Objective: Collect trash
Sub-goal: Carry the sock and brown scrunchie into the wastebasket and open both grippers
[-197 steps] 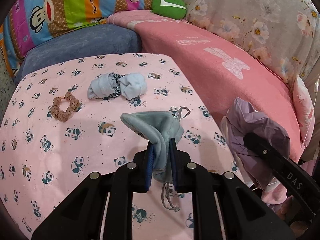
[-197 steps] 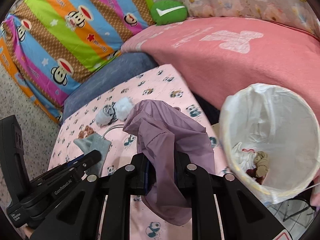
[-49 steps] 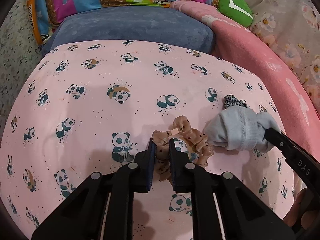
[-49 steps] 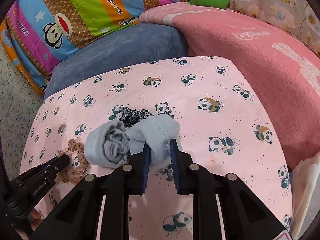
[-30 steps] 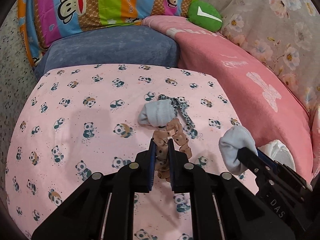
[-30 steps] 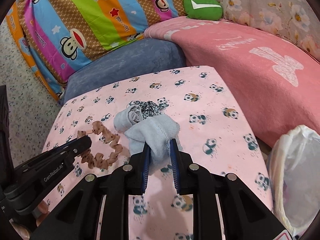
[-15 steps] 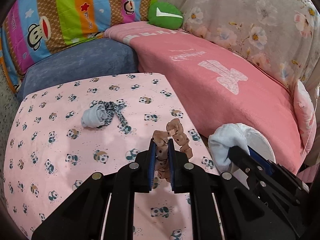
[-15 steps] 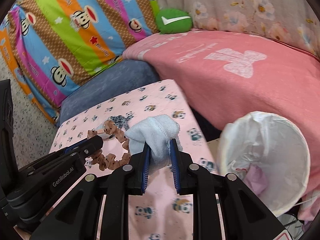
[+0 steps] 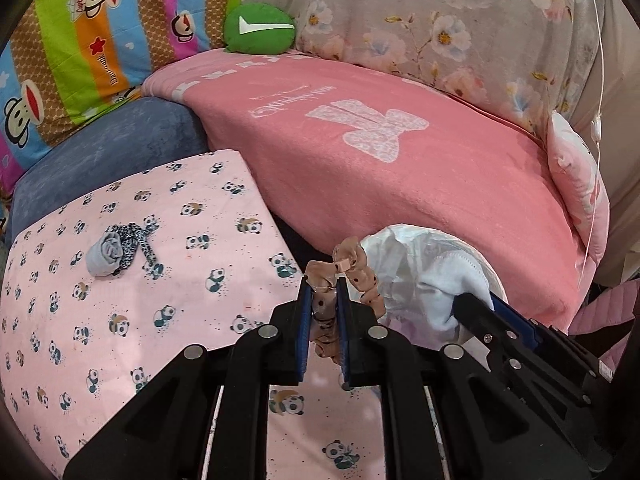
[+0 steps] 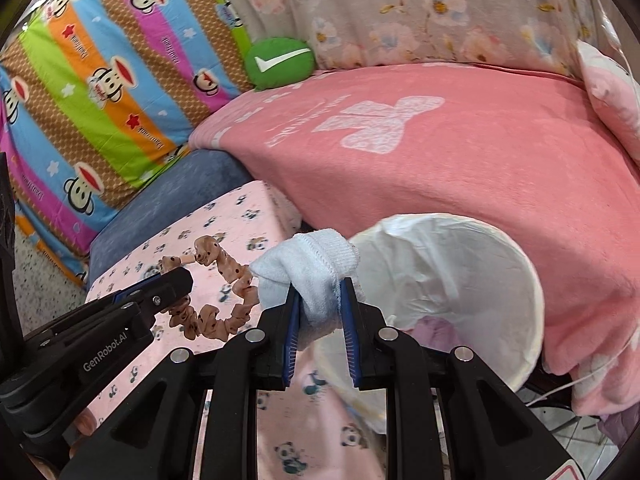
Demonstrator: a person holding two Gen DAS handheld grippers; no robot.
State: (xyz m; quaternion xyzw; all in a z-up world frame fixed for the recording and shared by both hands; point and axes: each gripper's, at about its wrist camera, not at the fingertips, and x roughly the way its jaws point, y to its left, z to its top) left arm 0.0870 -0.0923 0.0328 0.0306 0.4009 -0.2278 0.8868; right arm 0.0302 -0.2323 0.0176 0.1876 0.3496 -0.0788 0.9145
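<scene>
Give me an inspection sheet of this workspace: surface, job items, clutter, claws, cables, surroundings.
Surface: pink panda-print sheet, mostly bare.
Job's things: tan scrunchie and pale blue sock, both lifted near the white-lined bin; a rolled sock with a leopard-print band lies on the sheet.
Clutter: nothing seen beyond those.
Claws: left claw shut on the scrunchie; right claw shut on the sock.
Cables: thin white cord hanging at far right.
Surroundings: pink blanket, blue cushion, striped monkey-print bedding, green cushion, floral fabric.
</scene>
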